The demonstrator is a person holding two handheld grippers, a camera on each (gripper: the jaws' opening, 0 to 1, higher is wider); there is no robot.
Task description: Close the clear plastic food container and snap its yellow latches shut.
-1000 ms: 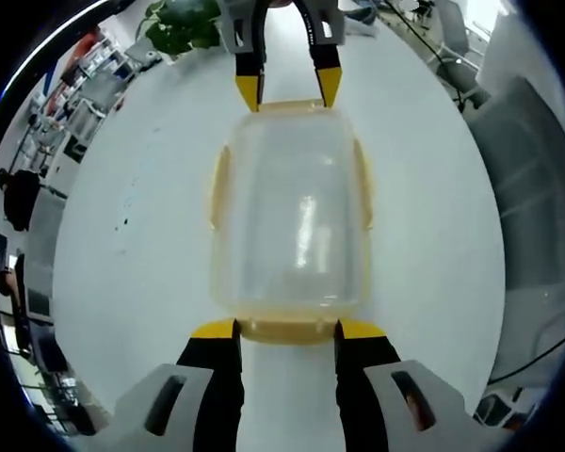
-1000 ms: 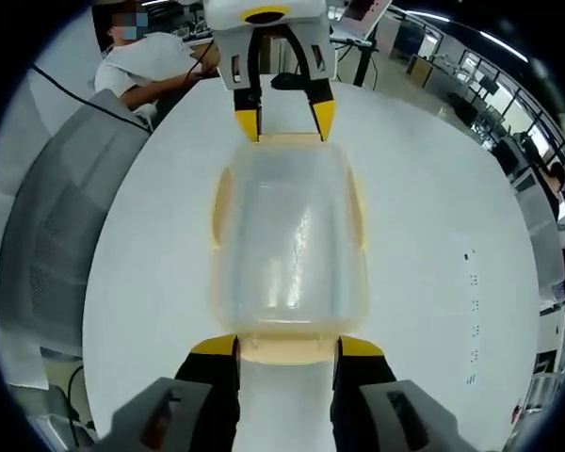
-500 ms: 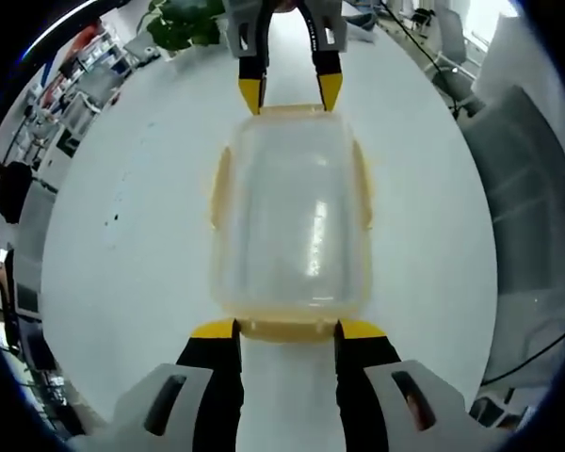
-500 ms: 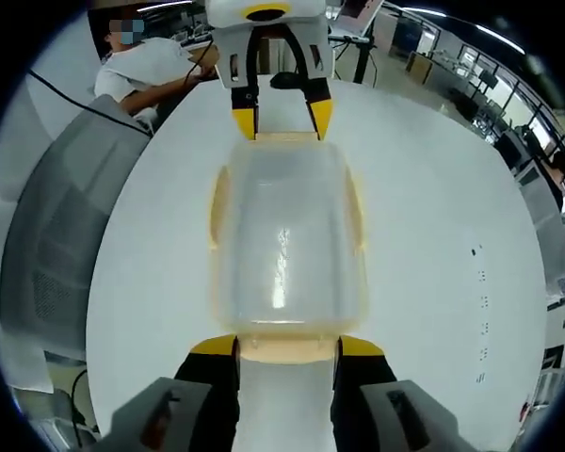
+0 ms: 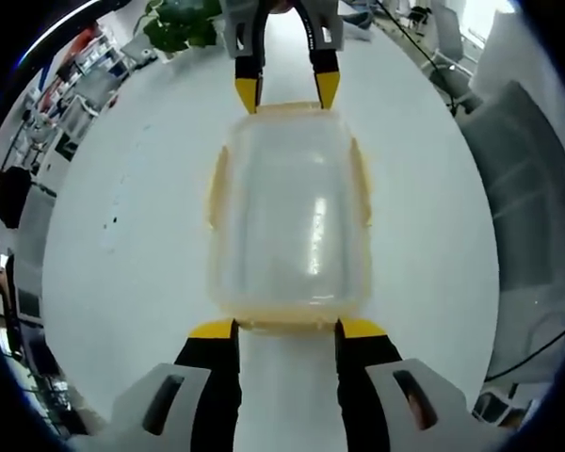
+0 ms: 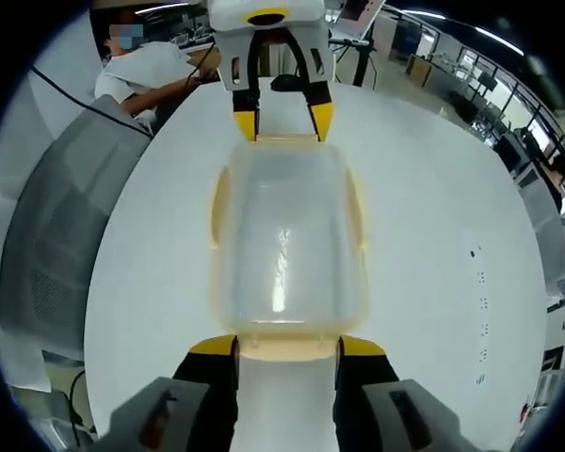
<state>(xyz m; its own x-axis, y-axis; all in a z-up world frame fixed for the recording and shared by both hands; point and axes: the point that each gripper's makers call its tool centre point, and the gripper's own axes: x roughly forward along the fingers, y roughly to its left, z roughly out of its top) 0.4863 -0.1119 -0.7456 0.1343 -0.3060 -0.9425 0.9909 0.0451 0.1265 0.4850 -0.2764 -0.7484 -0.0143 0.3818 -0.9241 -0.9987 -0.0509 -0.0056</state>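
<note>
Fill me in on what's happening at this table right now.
A person is working a clear plastic container on a white table with two handheld grippers, one at each short end. The left gripper has its open jaws on either side of the yellow end latch nearest it, and the right gripper does the same at the opposite end. The lid already sits on top. Whether the yellow side latches are snapped down is hard to tell.

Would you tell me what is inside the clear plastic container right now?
Through the lid of the container, nothing can be made out but glare and the white table beneath; the plastic is cloudy, so small contents could be missed.
</note>
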